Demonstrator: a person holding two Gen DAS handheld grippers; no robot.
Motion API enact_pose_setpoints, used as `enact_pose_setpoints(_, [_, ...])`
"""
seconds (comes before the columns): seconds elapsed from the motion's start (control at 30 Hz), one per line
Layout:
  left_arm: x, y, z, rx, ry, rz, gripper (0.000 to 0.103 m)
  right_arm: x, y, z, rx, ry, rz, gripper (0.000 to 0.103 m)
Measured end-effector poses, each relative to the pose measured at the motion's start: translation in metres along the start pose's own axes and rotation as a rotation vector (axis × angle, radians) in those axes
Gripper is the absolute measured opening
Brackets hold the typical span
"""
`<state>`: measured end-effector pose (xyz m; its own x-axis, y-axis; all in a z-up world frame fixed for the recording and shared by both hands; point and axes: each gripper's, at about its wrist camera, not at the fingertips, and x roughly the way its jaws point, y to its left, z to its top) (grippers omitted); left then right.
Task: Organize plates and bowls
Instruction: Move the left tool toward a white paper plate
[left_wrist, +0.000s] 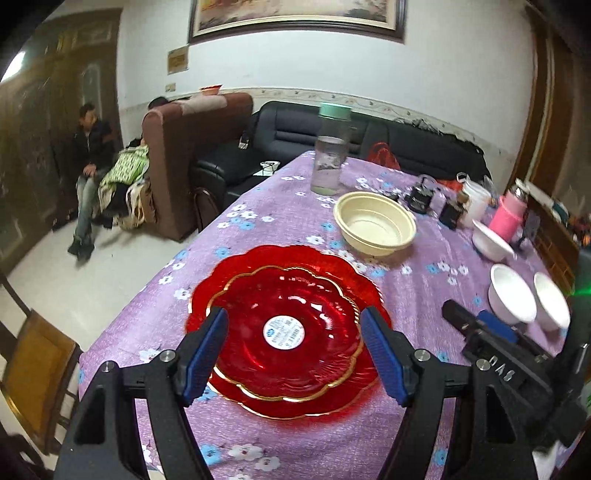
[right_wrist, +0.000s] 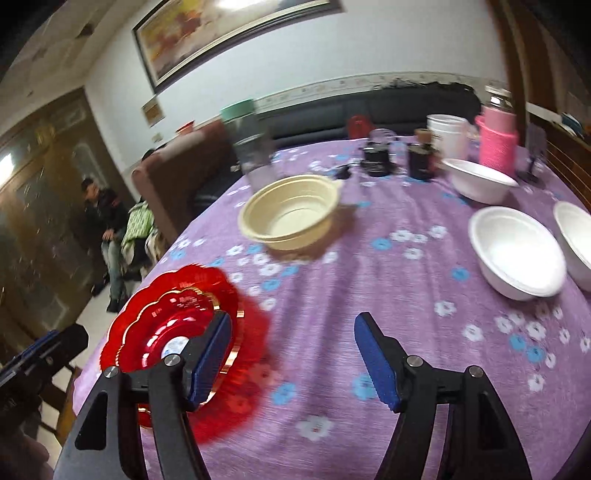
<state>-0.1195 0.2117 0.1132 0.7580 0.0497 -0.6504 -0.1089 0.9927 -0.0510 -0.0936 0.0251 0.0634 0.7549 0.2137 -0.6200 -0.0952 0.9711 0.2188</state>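
Table (left_wrist: 280, 229) draped in a purple cloth printed with white and blue blossoms; white walls carry a framed painting (left_wrist: 295, 14) and a floral border strip. A black sofa (left_wrist: 332, 129) lies beyond the table at 12 o'clock, a brown armchair (left_wrist: 192, 147) at 10 o'clock, and a seated person (left_wrist: 90, 162) by the dark wooden doors at 9 o'clock. A wooden chair (left_wrist: 37, 369) stands at the table's 8 o'clock corner.

Two red scalloped plates (left_wrist: 284, 332), the smaller gold-rimmed one nested on the larger, lie flat at the near edge. The left gripper (left_wrist: 293, 328) hangs above them, jaws wide apart and empty, touching neither plate. The right gripper (right_wrist: 291, 332) is likewise spread wide with only bare cloth between its blue pads (right_wrist: 373, 354); in its view the plates sit at 8 o'clock.

A cream bowl (left_wrist: 375, 225) rests at 1 o'clock of the plates, a clear bottle with a green lid (left_wrist: 330, 155) beyond it. Three white bowls (right_wrist: 517, 251) stand apart toward 3 o'clock, near a pink-sleeved bottle (right_wrist: 496, 140), a white cup (right_wrist: 447, 133) and small dark jars (right_wrist: 421, 158).
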Motion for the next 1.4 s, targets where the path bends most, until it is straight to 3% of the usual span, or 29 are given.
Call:
enact_pose_setpoints(0.37, [0.015,-0.051,-0.003,0.124,0.039,0.028,0.074,-0.012,-0.078,-0.008,0.135,0.009,-0.045,0.075])
enact_pose_setpoints(0.9, [0.039,-0.116,-0.009,0.240,0.096,-0.016,0.074,-0.043,-0.172,-0.003,0.282,-0.034,-0.142,0.075])
enact_pose_setpoints(1.27, [0.052,-0.128,-0.006,0.216,0.132,-0.071,0.075,-0.047,-0.226,0.002,0.415,-0.059,-0.196,0.075])
enact_pose_setpoints(1.4, [0.055,-0.138,-0.002,0.207,0.142,-0.107,0.075,-0.034,-0.238,0.014,0.462,-0.038,-0.169,0.075])
